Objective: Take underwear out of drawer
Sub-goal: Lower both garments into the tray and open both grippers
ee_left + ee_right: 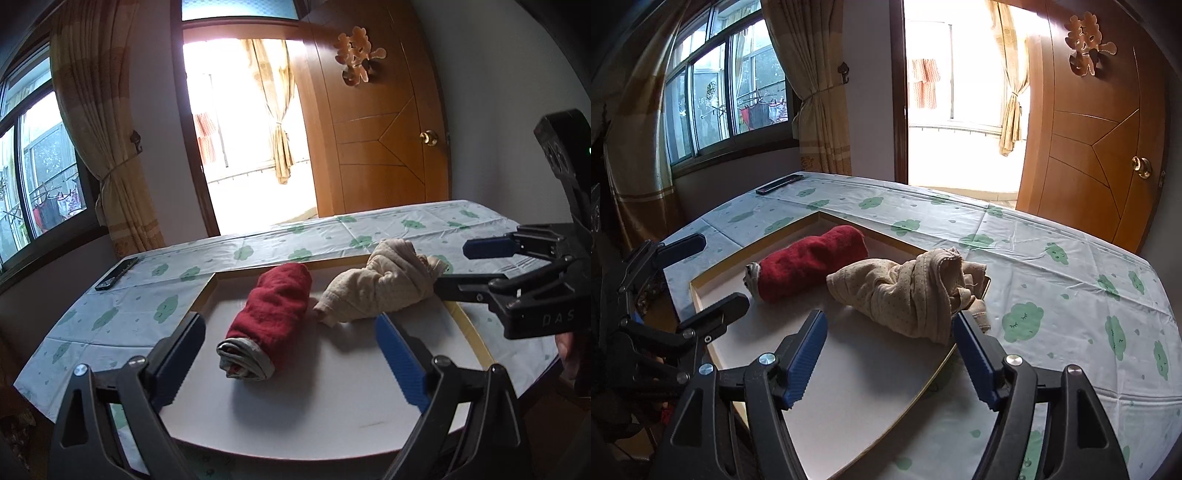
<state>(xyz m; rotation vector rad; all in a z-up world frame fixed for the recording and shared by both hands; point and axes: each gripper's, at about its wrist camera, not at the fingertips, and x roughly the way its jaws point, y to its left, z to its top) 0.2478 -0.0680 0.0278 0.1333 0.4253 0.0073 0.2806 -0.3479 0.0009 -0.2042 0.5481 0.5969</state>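
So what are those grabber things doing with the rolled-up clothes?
A person holds a grabber in each hand. Both the left gripper and the right gripper are open and hold nothing. Two rolled underwear lie in the shallow white drawer on the table: a red roll in front of the left gripper, a beige roll in front of the right. Neither is picked up yet.

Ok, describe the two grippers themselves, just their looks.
Both match: the left gripper and right gripper have black plastic frames with silver screws, and fingers lined with ribbed blue pads. In the left camera's view the right gripper's body shows pale lettering and a small green light.
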